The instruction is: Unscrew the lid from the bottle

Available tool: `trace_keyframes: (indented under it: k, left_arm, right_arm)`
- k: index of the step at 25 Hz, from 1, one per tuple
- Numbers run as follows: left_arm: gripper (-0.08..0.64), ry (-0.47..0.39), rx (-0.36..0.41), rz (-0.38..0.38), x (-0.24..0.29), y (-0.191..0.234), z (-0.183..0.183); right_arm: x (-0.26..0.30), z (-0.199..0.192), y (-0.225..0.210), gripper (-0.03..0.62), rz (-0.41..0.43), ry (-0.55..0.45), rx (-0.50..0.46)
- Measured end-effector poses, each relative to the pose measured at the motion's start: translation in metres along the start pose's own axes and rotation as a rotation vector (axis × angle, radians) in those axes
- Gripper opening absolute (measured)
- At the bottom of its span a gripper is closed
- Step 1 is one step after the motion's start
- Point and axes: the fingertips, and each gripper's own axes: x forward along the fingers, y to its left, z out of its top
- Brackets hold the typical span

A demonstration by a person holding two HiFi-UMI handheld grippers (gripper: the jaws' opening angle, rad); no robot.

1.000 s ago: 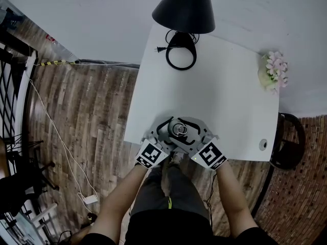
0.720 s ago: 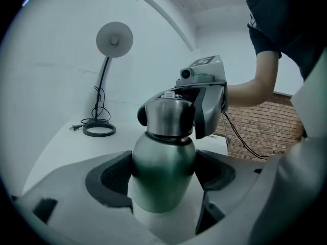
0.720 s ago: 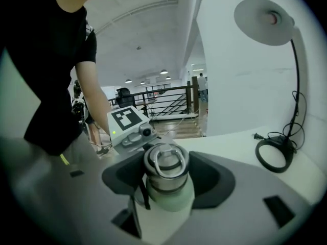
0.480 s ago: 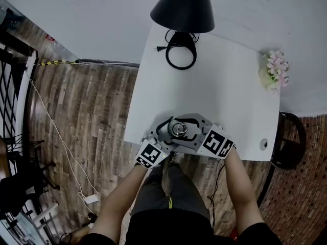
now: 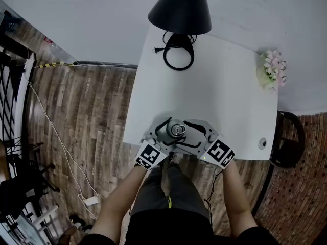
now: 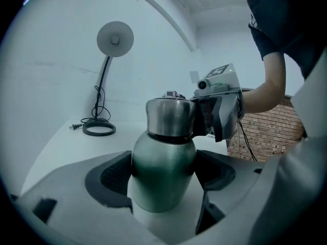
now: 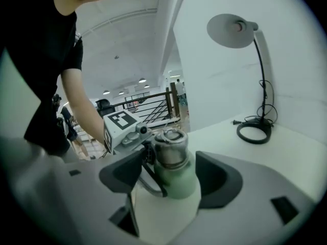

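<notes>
Left hand-held gripper (image 6: 164, 173) clamps the bottle (image 6: 163, 154), upright at the near edge of the bench (image 5: 225, 86), so it can't spin. Right hand-held gripper (image 7: 171, 180) has just been opening, jaws loose around the lid (image 7: 171, 148) (regripping, I'd guess).

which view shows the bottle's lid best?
Left gripper view: the lid is large and side-on, with its seam against the green bottle clear. The right gripper view shows the lid smaller, from above at a slant, top visible. The head view gives only its small round top.
</notes>
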Motion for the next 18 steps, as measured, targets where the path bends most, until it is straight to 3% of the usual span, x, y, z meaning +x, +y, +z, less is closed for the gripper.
trace_keyframes:
  k: [3,7,9,14,18]
  left_arm:
    - [0.385,-0.001,0.000,-0.002,0.000,0.000,-0.001]
    - [0.385,-0.006,-0.003,0.000,0.000,0.000,0.000]
    - [0.385,-0.005,-0.006,0.001,0.001,0.000,-0.001]
    - [0.385,-0.003,-0.007,0.003,0.000,0.000,0.000]
    - [0.385,-0.007,-0.008,0.003,0.000,0.001,-0.001]
  right_arm:
    - [-0.007,0.002,0.001,0.307,-0.127,-0.062,0.056]
    - [-0.011,0.012,-0.012,0.307,-0.449,-0.131,0.090]
    - [-0.008,0.015,-0.016,0.307,-0.552,-0.164,0.127]
    - [0.010,0.025,-0.012,0.307,-0.626,-0.202,0.136]
    - [0.009,0.024,-0.020,0.305,-0.683,-0.220,0.199]
